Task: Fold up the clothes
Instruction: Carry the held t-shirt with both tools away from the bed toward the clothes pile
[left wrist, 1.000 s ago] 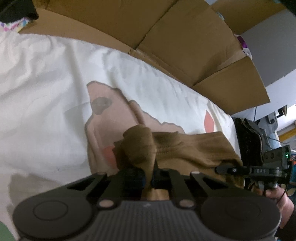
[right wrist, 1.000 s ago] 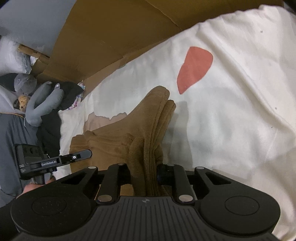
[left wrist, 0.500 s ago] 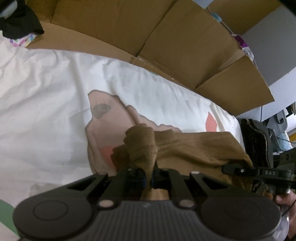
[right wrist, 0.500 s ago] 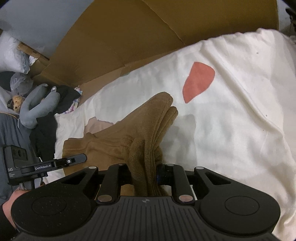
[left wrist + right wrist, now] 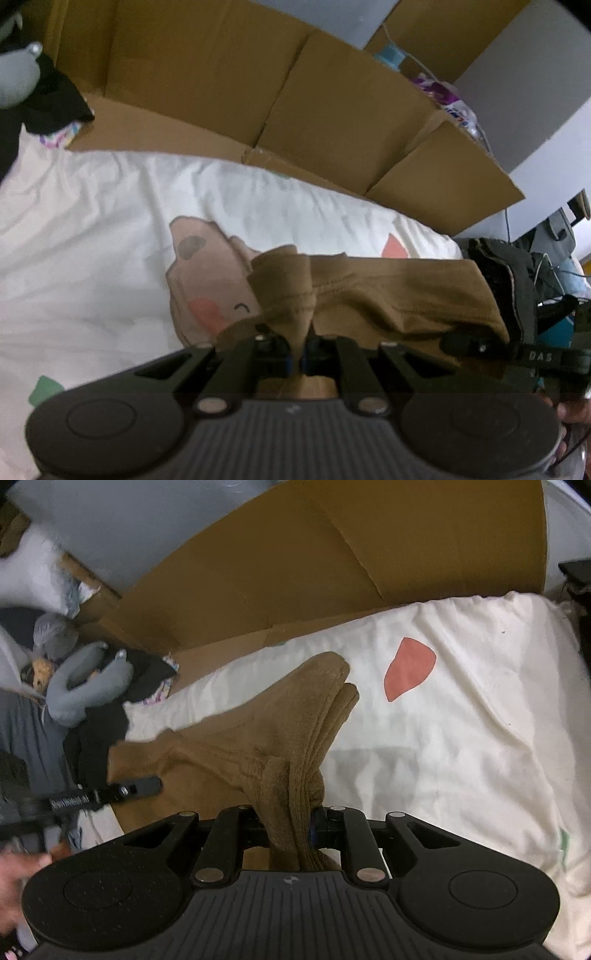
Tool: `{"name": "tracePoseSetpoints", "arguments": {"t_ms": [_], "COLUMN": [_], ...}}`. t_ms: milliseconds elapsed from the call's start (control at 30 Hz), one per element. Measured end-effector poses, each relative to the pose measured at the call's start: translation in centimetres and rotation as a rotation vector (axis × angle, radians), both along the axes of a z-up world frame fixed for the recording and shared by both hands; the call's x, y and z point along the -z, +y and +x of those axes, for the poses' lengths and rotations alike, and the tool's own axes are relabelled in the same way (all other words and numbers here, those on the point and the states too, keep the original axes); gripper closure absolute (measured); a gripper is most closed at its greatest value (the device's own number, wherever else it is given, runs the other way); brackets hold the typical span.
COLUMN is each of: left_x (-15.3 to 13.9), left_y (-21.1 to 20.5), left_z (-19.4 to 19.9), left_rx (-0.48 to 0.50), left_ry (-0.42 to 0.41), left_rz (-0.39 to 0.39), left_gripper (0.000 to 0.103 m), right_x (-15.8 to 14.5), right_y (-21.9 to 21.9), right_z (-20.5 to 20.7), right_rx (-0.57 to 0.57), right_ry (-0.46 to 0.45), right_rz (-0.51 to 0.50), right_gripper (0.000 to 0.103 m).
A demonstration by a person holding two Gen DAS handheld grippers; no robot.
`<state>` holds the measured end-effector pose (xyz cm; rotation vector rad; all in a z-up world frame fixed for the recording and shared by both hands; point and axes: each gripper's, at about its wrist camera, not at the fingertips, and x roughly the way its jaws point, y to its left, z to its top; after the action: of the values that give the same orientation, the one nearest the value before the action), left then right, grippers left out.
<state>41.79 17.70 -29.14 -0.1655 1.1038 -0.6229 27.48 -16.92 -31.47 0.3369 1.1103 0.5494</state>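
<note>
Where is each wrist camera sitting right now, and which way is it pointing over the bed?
Left wrist: on the left gripper, looking along its fingers at the brown garment on the white sheet; the right gripper shows at right.
Right wrist: on the right gripper, facing the same garment and the cardboard; the left gripper shows at left.
Shared: garment, sheet, cardboard.

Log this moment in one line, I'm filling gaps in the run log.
left gripper: shut on brown garment | right gripper: shut on it | over white bedsheet
</note>
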Motion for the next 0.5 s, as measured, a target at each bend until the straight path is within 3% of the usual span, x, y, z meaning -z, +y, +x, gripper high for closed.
{"name": "tracePoseSetpoints", "arguments": {"t_ms": [500], "left_x": [-9.6], "left_y": [-0.4], "left_z": [-4.0], "left_rx": [0.030], "left_ry": [-0.045], "left_rz": [0.017], "left_gripper": [0.099], "right_x": [-9.1], "right_y": [-3.3], "right_z": [-5.9], "right_rx": [0.034], "right_ry": [-0.050], "right_rz": [0.017], "right_gripper": [0.089]}}
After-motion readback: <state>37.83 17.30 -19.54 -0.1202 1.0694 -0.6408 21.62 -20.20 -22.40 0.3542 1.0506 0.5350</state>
